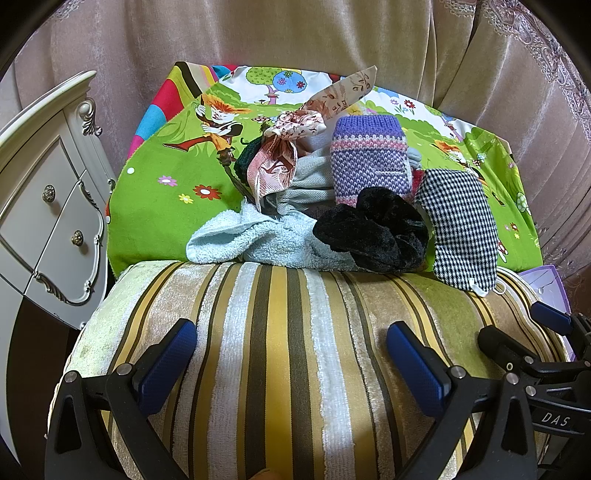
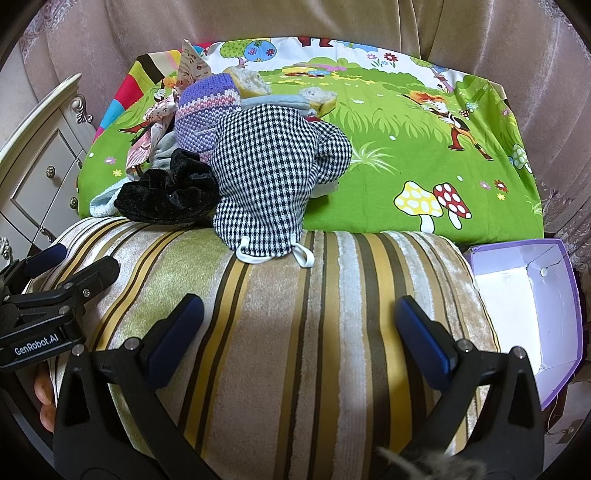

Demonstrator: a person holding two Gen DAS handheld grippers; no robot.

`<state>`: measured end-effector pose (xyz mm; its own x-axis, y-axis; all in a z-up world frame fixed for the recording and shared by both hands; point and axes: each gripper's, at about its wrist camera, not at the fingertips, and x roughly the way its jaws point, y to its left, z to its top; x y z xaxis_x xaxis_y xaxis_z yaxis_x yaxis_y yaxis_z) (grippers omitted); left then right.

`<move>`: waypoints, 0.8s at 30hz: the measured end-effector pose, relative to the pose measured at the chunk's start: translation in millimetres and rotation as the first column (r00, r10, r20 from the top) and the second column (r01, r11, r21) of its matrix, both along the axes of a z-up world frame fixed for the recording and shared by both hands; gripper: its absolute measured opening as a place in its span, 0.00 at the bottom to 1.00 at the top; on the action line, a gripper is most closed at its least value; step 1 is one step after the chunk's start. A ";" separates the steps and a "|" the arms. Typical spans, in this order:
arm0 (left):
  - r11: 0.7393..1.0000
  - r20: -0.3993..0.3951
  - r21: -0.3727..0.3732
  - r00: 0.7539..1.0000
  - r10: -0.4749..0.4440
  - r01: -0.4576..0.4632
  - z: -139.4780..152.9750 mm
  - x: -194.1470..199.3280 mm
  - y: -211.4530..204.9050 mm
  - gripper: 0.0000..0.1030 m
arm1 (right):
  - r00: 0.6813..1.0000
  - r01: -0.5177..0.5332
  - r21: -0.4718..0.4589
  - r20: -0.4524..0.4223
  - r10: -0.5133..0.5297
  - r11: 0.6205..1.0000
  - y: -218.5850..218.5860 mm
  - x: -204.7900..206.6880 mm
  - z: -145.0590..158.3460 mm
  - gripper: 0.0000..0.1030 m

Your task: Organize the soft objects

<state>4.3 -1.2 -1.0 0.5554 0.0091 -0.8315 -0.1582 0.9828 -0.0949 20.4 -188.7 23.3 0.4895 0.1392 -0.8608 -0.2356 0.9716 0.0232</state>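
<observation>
A pile of soft things lies on a green cartoon cloth [image 1: 166,206] behind a striped cushion [image 1: 280,332]. The pile holds a black velvet scrunchie [image 1: 373,234] [image 2: 166,194], a black-and-white checked mask [image 1: 461,229] [image 2: 269,177], a purple knit piece [image 1: 369,155] [image 2: 203,114], a light blue towel [image 1: 251,243], a grey cloth [image 1: 310,184] and a pink patterned scrunchie [image 1: 291,147]. My left gripper [image 1: 291,354] [image 2: 62,266] is open and empty over the cushion. My right gripper [image 2: 299,325] [image 1: 517,325] is open and empty beside it.
An open purple box [image 2: 532,306] with a white inside stands at the cushion's right. A white carved drawer cabinet [image 1: 48,221] stands at the left. Beige curtains [image 1: 295,33] hang behind. Two bread-like sponges [image 2: 251,81] lie behind the pile.
</observation>
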 end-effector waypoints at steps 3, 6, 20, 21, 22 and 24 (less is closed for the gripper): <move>1.000 -0.004 0.002 1.000 0.003 -0.003 0.5 0.4 -0.5 1.00 | 1.000 0.001 0.002 0.009 -0.001 1.000 -0.2 -0.8 -0.3 1.00; 1.000 -0.003 -0.008 1.000 0.011 -0.011 1.5 0.5 0.9 1.00 | 1.000 0.002 0.003 0.016 -0.002 1.000 0.2 -2.1 0.0 1.00; 0.962 -0.010 -0.264 0.997 -0.079 0.074 8.7 55.9 9.8 0.85 | 1.000 -0.003 -0.036 0.027 0.004 0.999 7.9 0.7 -1.2 1.00; 0.949 -0.025 -0.303 0.995 -0.097 0.084 4.3 67.0 9.5 0.82 | 1.000 -0.001 -0.033 0.017 0.001 0.999 8.2 3.1 -1.0 1.00; 0.943 -0.037 -0.322 0.994 -0.105 0.087 1.1 72.0 8.4 0.75 | 1.000 -0.012 -0.030 0.005 0.012 0.999 8.4 6.2 -0.9 1.00; 0.922 -0.087 -0.378 0.988 -0.125 0.083 -11.1 87.4 8.0 0.51 | 0.998 -0.057 -0.009 -0.028 0.057 0.998 7.5 15.0 -2.3 1.00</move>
